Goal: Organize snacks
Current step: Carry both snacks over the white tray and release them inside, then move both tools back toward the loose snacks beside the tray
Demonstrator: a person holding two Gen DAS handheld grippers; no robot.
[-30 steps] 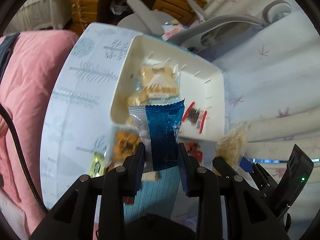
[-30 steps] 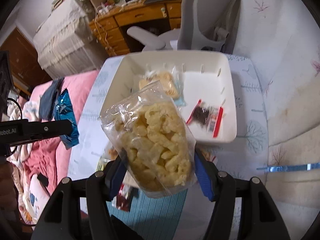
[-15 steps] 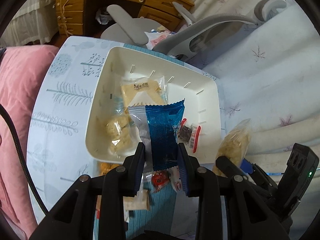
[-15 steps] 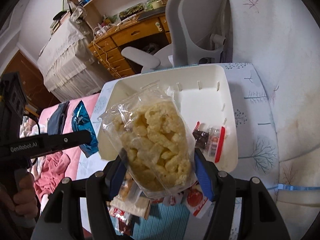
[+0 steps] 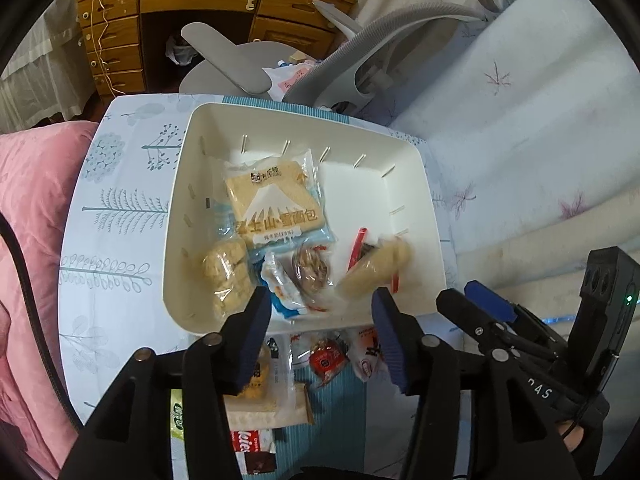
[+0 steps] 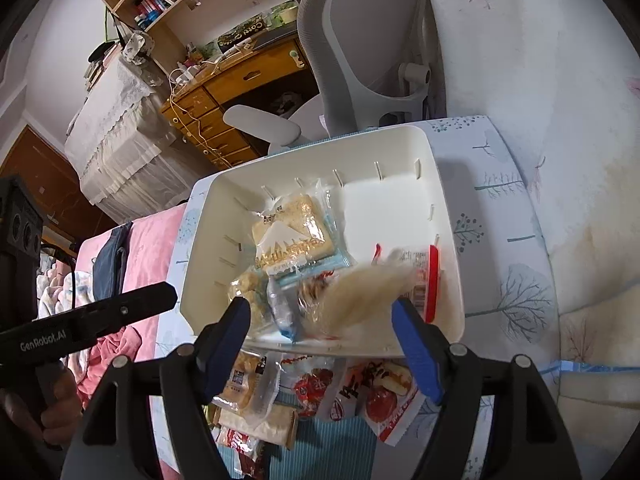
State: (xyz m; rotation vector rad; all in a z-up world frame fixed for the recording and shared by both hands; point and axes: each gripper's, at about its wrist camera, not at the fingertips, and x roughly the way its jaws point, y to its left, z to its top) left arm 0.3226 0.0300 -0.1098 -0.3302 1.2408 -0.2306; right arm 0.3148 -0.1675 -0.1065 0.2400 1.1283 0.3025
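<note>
A white bin stands on a patterned table and holds several snack packs, among them a bread pack. The clear bag of puffed snacks lies blurred at the bin's near right. The blue packet lies at the bin's near edge. My left gripper is open and empty just before the bin. My right gripper is open and empty over the bin's near edge; it also shows in the left wrist view.
Several loose snack packs lie on the table in front of the bin. A grey office chair and a wooden desk stand behind the table. A pink blanket lies at the left.
Both grippers have opened. The blue packet has left the left gripper and the puffed-snack bag has left the right one; both now lie in the bin.
</note>
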